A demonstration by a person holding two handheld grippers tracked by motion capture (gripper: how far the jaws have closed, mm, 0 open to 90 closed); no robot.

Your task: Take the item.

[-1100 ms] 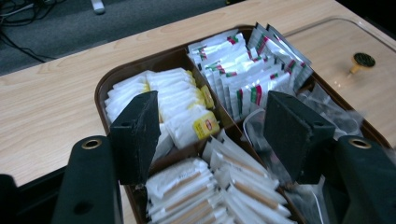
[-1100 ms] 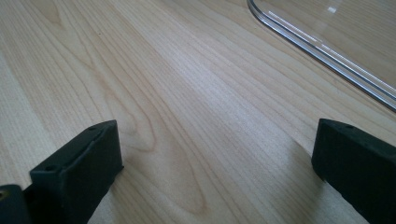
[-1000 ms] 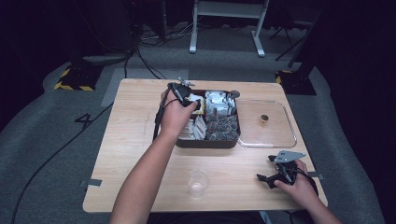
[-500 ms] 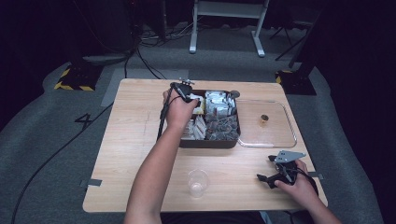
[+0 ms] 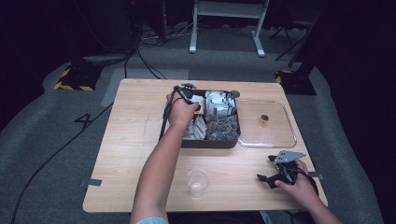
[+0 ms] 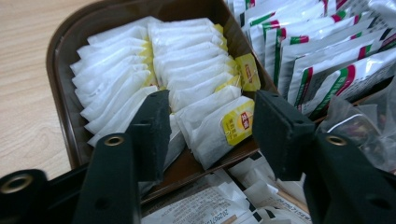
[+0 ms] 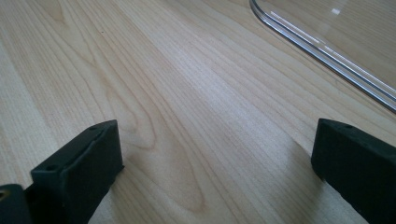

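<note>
Tea bags (image 6: 201, 107) between open left gripper (image 6: 208, 128), right gripper (image 7: 215, 154) wide open

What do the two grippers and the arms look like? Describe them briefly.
Left gripper: black, blocky matte jaws with brass-ringed holes; a black cable trails off it. Right gripper: black too, topped by a grey three-cornered plate. Forearms are bare; a light blue sleeve edge shows.

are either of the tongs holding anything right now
Nothing is held. The left tongs stand open around white paper tea bags; the right tongs are open over bare wooden table.
</note>
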